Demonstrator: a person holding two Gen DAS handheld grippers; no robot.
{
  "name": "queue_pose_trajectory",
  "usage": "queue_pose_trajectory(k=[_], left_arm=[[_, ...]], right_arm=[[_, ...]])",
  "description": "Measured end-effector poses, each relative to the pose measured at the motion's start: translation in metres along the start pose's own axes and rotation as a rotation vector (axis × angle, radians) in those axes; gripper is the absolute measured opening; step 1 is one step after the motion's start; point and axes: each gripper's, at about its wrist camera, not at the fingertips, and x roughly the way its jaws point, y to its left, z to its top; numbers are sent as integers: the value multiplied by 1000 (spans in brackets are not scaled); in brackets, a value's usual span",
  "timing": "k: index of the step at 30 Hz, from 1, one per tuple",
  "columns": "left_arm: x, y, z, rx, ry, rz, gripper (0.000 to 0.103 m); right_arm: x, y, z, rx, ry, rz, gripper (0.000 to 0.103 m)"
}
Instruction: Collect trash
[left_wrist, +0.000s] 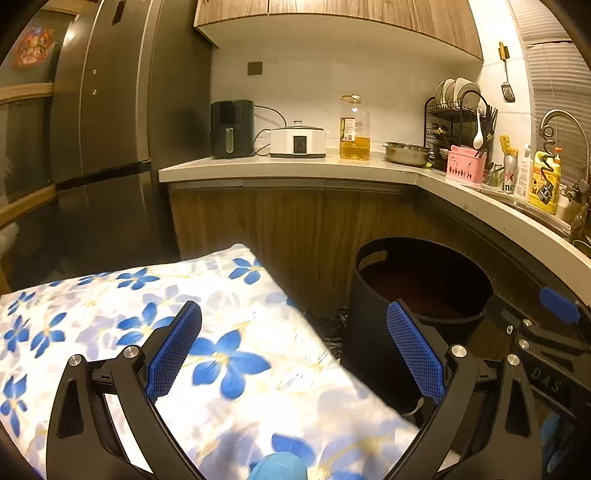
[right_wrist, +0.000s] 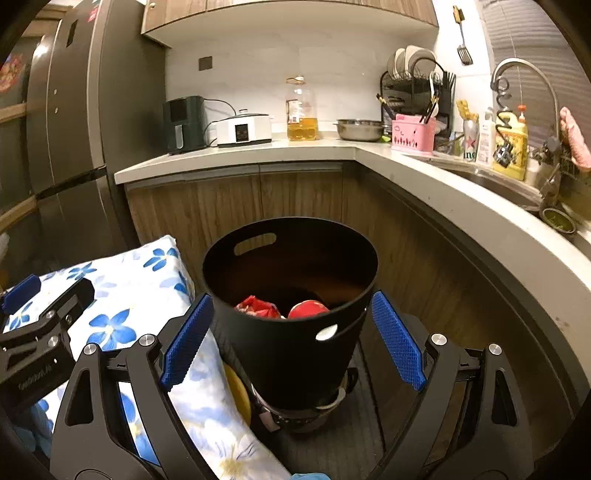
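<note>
Kitchen floor: black bin (right_wrist: 291, 332) sits between spread right fingers (right_wrist: 397, 339).

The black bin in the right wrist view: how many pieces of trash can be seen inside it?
2. A crumpled red wrapper lies at the left of the black bin; a round red item lies right of it. More may be hidden below.

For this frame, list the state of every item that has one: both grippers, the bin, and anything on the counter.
left gripper: open, holding nothing, above the flowered cloth
right gripper: open, fingers either side of the black bin, not visibly touching it
black bin: upright, no lid, red trash inside
oil bottle: upright, capped, partly full
steel bowl: upright on the counter
fridge: doors shut
</note>
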Motion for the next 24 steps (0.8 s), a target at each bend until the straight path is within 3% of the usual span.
queue_pose_trajectory(k=[5,24], left_arm=[[-30,14,-12,-10,-4,1,97],[-126,50,-54,-24,-39,-8,97]], right_arm=[[-33,12,-12,-14,-13,3,93],[-148,44,-51,-11,-92,4,97]])
